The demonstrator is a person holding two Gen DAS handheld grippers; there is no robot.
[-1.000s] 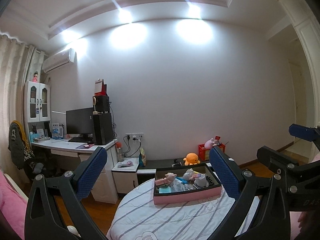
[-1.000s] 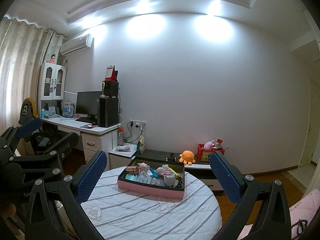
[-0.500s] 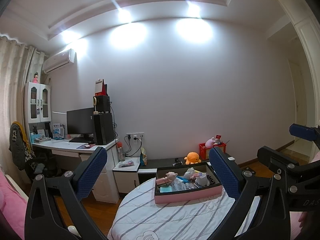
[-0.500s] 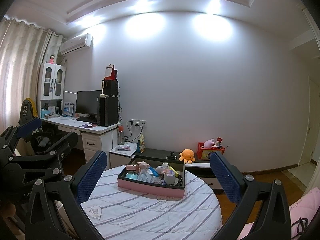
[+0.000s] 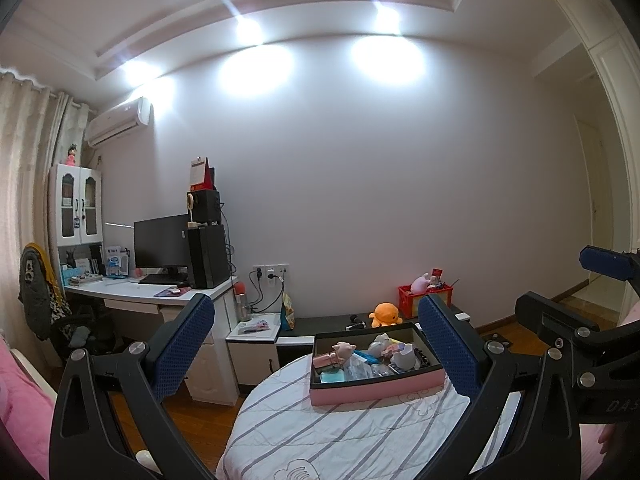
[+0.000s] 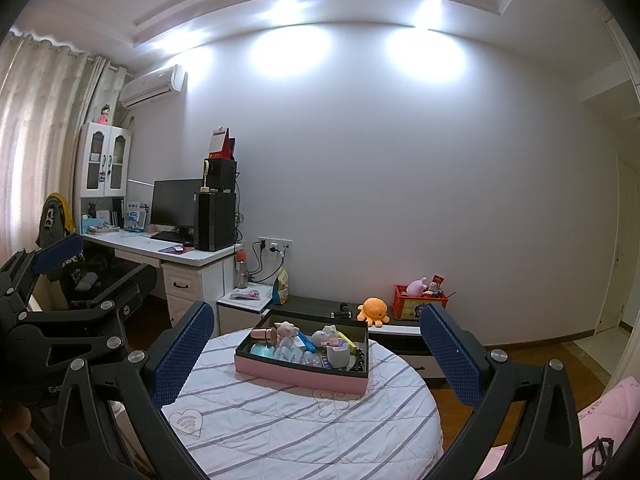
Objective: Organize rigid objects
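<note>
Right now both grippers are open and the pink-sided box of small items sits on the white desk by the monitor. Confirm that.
Not quite: the pink-sided box sits on the round striped table, not the desk, as the right wrist view shows. Both the left gripper and right gripper are open.

Left gripper (image 5: 316, 346) held level, jaws wide apart, nothing between the pads. Right gripper (image 6: 316, 354) same: spread wide, empty, just beside the left one.
</note>
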